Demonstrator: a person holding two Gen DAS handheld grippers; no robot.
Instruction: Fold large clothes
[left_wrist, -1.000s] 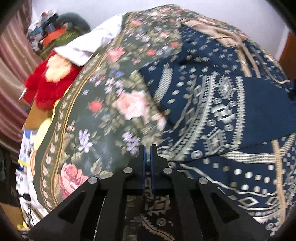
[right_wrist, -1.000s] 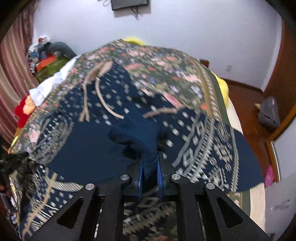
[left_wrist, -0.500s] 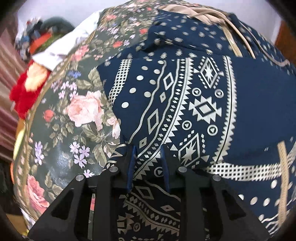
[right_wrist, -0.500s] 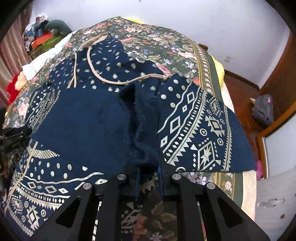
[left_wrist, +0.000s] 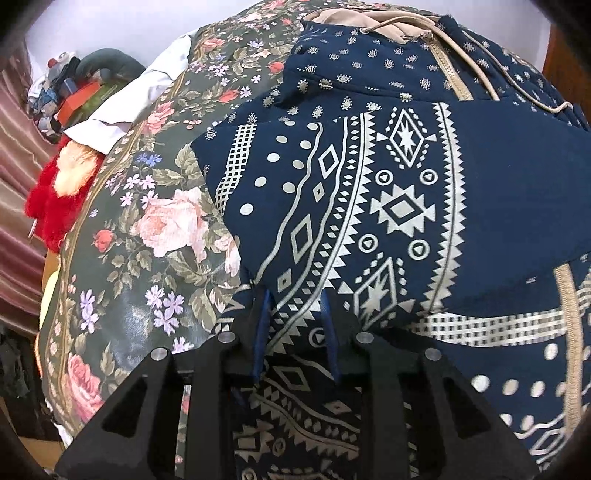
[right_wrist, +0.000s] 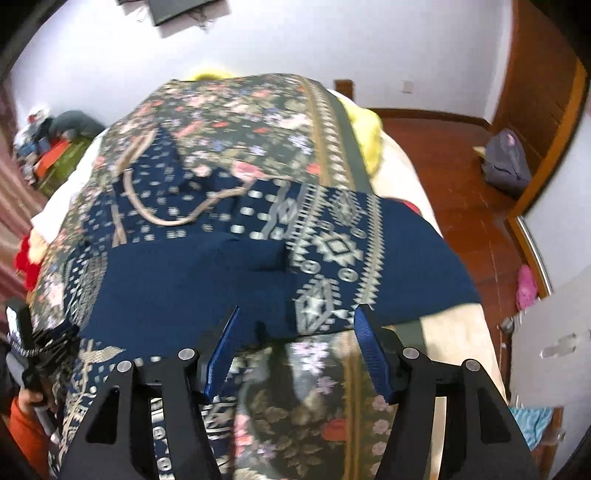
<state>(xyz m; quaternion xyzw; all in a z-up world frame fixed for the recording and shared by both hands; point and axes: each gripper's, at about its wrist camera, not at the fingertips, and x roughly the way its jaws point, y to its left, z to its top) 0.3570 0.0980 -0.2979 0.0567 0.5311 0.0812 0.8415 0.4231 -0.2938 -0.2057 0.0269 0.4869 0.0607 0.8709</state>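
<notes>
The navy patterned hooded jacket (left_wrist: 424, 206) lies spread on the floral bedspread (left_wrist: 147, 236), its hood and tan drawstrings (left_wrist: 476, 70) at the far end and its long axis running away from both cameras toward the wall. Both sleeves appear to be laid across the chest: the printed sleeve (right_wrist: 332, 251) crosses from the right edge toward the middle, where a plain navy ribbed cuff (right_wrist: 258, 254) rests on the body. The right gripper (right_wrist: 295, 332) hovers above the near edge of that sleeve with its jaws opening; no cloth sits between the blue pads (right_wrist: 371, 350), and the bedspread shows through the gap. The left gripper (left_wrist: 295, 314) points steeply down at the jacket's left side, fingers a little apart with printed fabric visible between them; whether the pads pinch that fabric cannot be told from this view. In the right wrist view the left gripper (right_wrist: 40, 343) shows at the far left edge, low on the garment. Judging by the layout, the next fold would take the hem up toward the hood, along the long axis. The hem lies nearer than both sets of fingertips, below the frame, so each hand would need to draw back toward the person. The left one looks closer to the cloth.
</notes>
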